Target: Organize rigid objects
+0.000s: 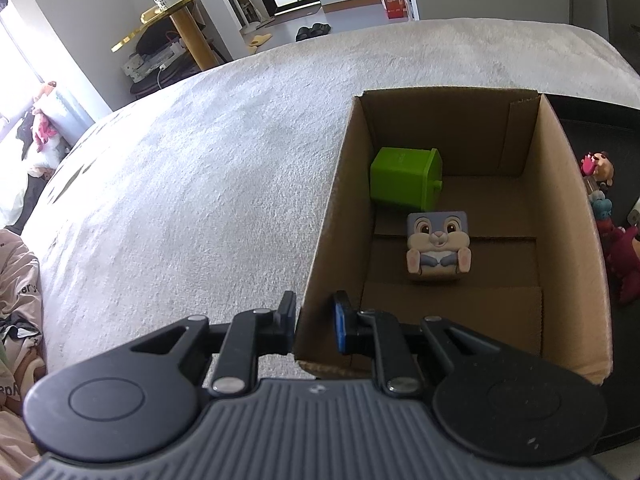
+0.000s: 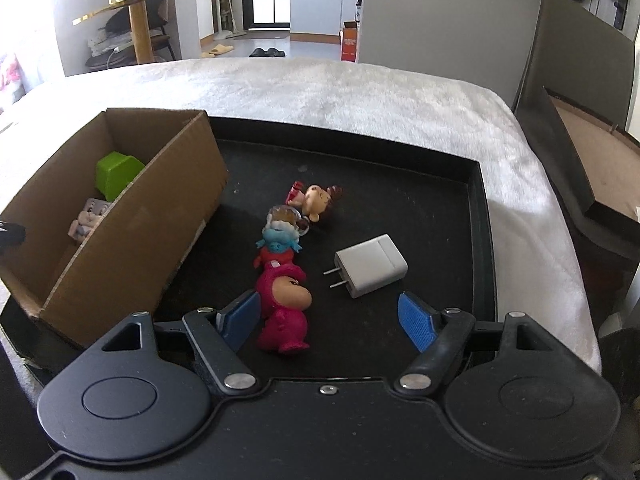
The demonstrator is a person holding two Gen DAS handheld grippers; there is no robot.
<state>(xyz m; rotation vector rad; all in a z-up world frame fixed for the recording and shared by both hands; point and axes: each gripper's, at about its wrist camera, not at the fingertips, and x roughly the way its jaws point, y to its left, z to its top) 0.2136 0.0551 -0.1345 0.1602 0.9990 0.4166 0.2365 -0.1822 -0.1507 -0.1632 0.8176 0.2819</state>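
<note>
A cardboard box holds a green plastic cube and a rabbit-face cube. My left gripper is shut on the box's near left wall. My right gripper is open over a black tray. Between and ahead of its fingers lie a pink figurine, a blue-and-red figurine, a brown-haired figurine and a white charger plug.
The tray and box rest on a white fluffy blanket. Figurines show right of the box in the left wrist view. A dark board leans at the right edge. A gold side table stands behind.
</note>
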